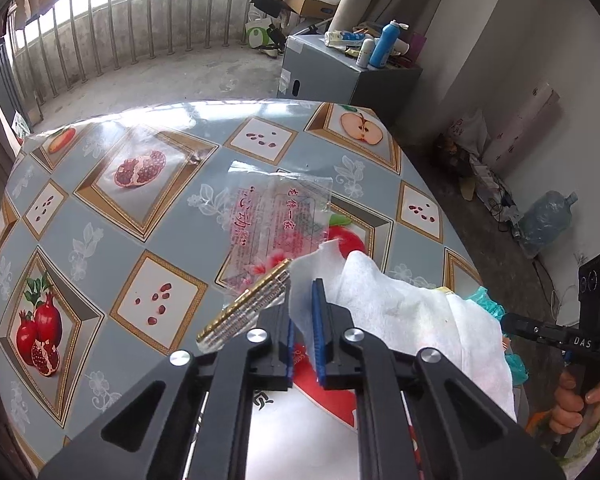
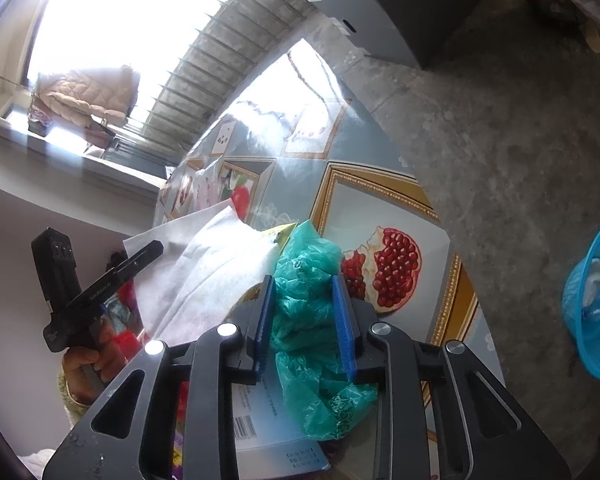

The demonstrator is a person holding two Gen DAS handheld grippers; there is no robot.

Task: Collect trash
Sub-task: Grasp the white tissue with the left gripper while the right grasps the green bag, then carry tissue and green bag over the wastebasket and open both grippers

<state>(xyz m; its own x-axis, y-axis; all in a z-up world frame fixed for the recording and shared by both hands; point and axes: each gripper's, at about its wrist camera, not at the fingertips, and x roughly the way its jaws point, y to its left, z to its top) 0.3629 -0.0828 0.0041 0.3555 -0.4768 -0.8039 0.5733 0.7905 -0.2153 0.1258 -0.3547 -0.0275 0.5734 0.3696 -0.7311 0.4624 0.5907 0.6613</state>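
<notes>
In the left wrist view my left gripper [image 1: 303, 288] is shut on the edge of a white tissue [image 1: 400, 304], which drapes to the right over the table. A gold-edged wrapper [image 1: 246, 306] lies just left of the fingers, and a clear printed plastic wrapper [image 1: 278, 220] lies flat beyond them. In the right wrist view my right gripper [image 2: 304, 284] has its jaws around a crumpled green plastic bag [image 2: 308, 312], with the blue pads touching its sides. The white tissue [image 2: 204, 268] shows left of it, with the left gripper's body beside it.
The round table [image 1: 100, 208] has a fruit-pattern cloth. A blue mesh waste basket [image 2: 596, 300] stands on the floor at right. A printed packet [image 2: 272, 432] lies under the green bag. A grey box [image 1: 340, 76] with bottles stands beyond the table.
</notes>
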